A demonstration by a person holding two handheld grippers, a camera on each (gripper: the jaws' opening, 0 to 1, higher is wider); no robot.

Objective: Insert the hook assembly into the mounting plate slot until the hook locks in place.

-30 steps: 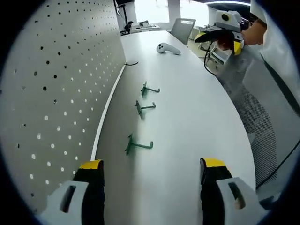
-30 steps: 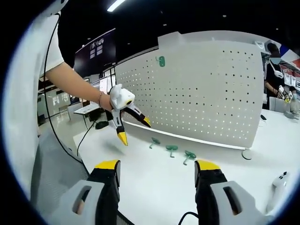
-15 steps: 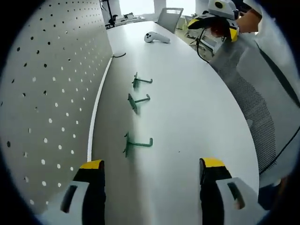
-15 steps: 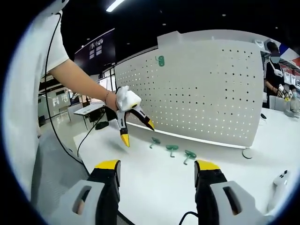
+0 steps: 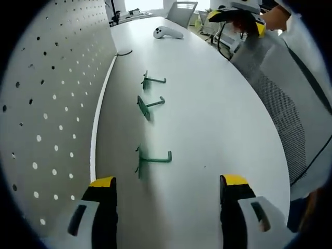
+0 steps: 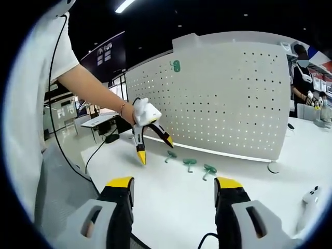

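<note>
**Left gripper lines up on the nearest hook**

Three green hooks lie in a row on the white table (image 5: 218,104), just beside the foot of the pegboard (image 5: 46,88). The near hook (image 5: 151,158) lies straight ahead of the left gripper (image 5: 166,205), between the lines of its two jaws and a little toward the board side. Its flat base faces the pegboard and its stem runs across the table away from the board, ending in an upturned tip. That long axis lies crosswise to the left jaws, which stand wide apart with nothing between them.

The middle hook (image 5: 147,105) and far hook (image 5: 151,80) lie farther along the same row. A fourth green hook (image 6: 177,66) already hangs high on the board.

The right gripper (image 6: 170,205) hangs back from the table edge, jaws wide and empty, well apart from the hooks. The left is clearly the nearer one, so I judge the pick falls to it.
</note>
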